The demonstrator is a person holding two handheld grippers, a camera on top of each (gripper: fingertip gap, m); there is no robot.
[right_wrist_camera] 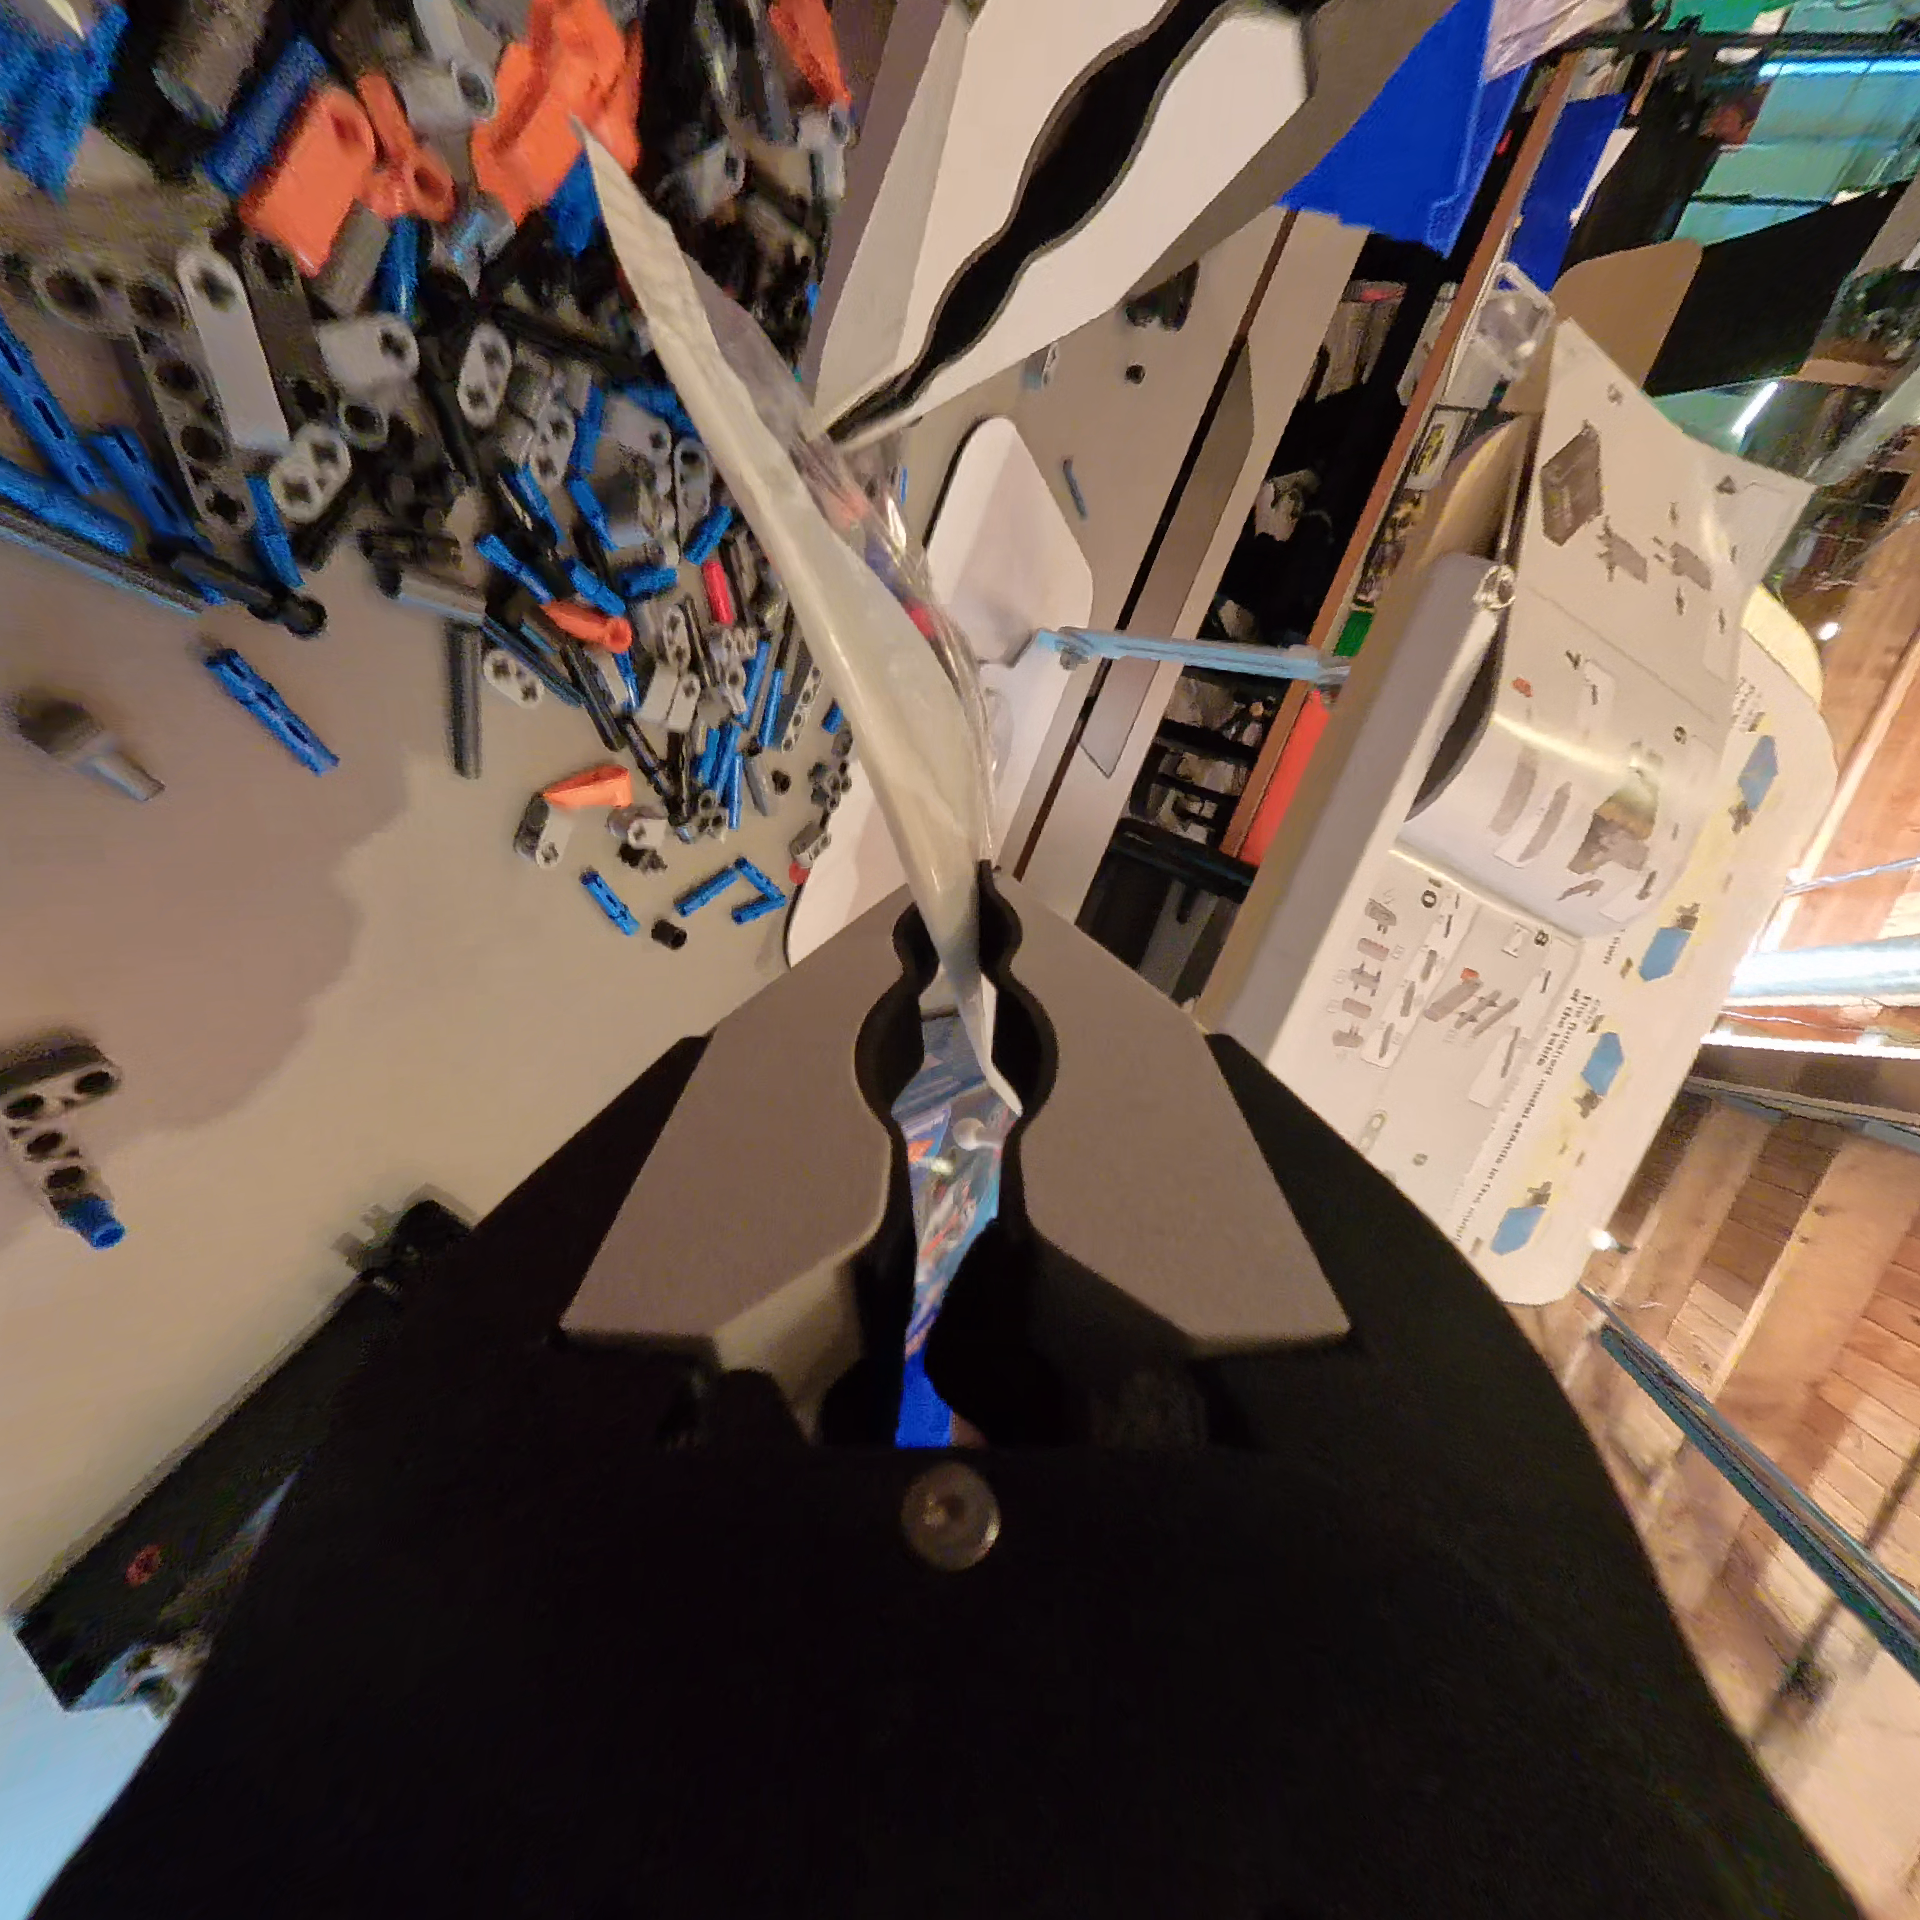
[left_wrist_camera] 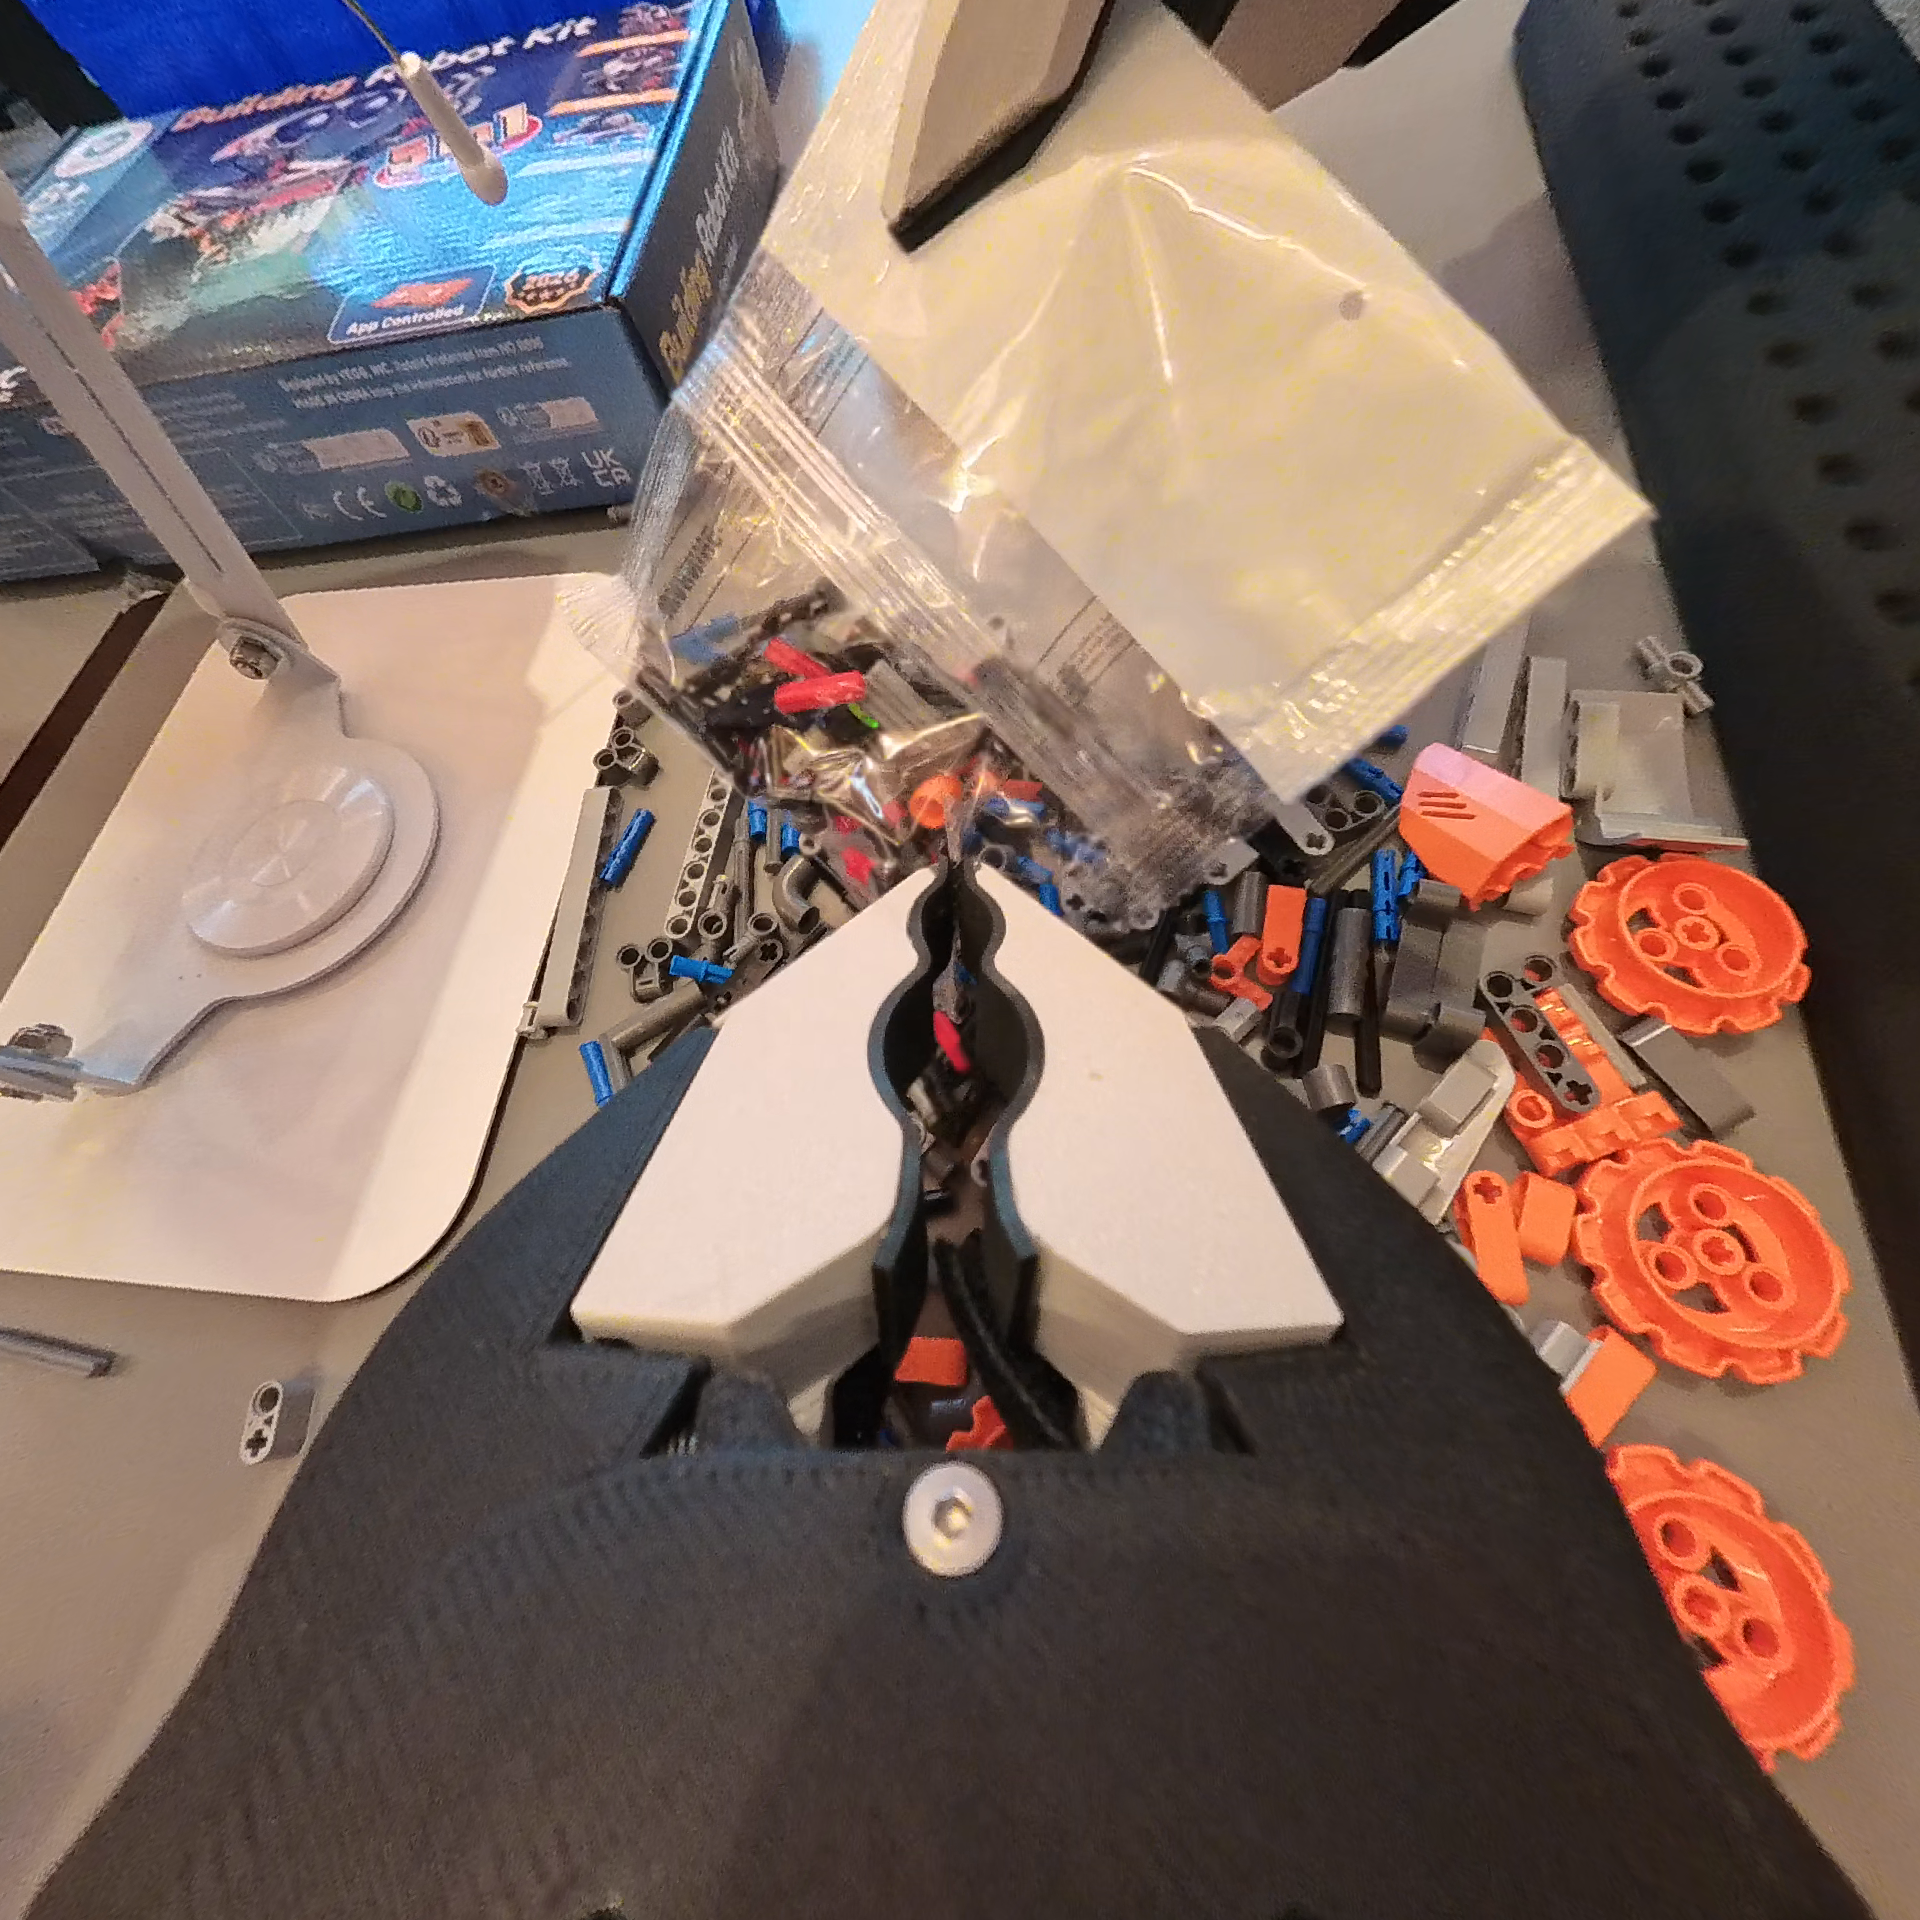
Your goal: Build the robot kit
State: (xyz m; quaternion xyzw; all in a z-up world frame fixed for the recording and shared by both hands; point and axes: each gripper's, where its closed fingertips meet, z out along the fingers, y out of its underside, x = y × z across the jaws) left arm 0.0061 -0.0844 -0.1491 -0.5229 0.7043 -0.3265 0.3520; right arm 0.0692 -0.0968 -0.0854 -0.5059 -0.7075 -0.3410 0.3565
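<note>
Both sets of jaws are clamped on one clear plastic bag: the left gripper pinches its lower corner, the bag running toward one o'clock, above loose parts on the desk; the right gripper grips the opposite edge.

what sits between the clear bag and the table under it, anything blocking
Only loose building pieces: the plastic bag, pinched by the left gripper and right gripper, hangs over that pile on the table. Nothing else visible below it.
</note>
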